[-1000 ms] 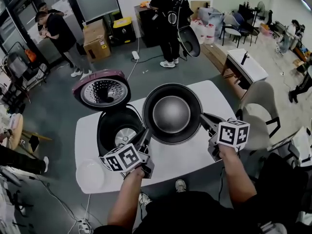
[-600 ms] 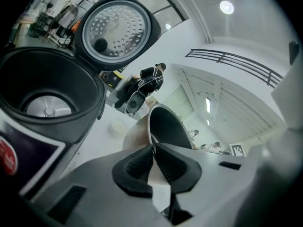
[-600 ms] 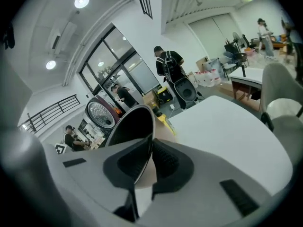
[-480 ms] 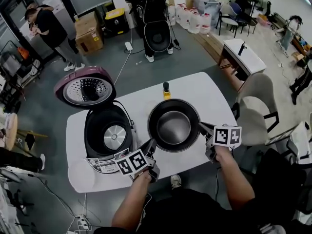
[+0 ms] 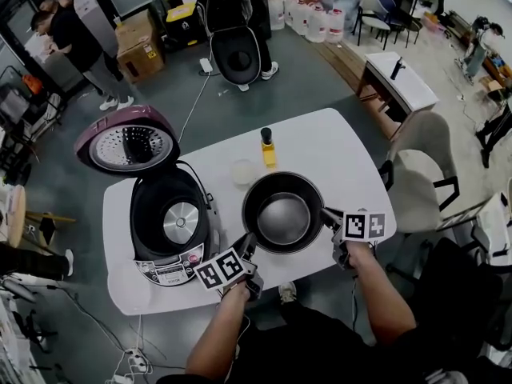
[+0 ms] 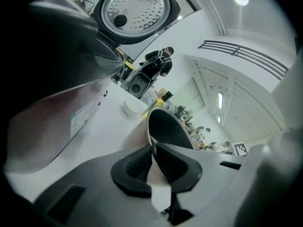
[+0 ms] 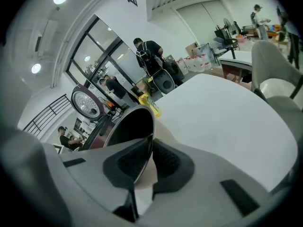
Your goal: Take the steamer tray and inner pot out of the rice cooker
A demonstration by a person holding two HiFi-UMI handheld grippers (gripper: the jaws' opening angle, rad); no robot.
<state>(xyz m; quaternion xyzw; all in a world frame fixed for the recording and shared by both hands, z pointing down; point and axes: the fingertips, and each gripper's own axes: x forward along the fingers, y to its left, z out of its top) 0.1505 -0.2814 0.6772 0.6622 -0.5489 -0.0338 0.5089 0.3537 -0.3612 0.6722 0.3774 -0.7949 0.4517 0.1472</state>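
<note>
The dark inner pot point(image 5: 282, 212) is out of the rice cooker point(image 5: 172, 218) and sits low over the white table point(image 5: 336, 158), just right of the cooker. I cannot tell whether it touches the table. My left gripper point(image 5: 246, 245) is shut on the pot's near-left rim, and the rim runs between its pads point(image 6: 137, 167). My right gripper point(image 5: 326, 214) is shut on the right rim of the pot point(image 7: 130, 124). The cooker stands open and empty, its pink lid point(image 5: 128, 142) tipped back.
A yellow bottle point(image 5: 267, 149) and a small pale round cup point(image 5: 242, 171) stand behind the pot. A beige chair point(image 5: 420, 182) is at the table's right edge. People stand on the floor beyond, and a small white table point(image 5: 404, 82) is at back right.
Both grippers have come down with the pot, from well above the table to just over it. The pot stays right of the open cooker, and both grips are unchanged.
</note>
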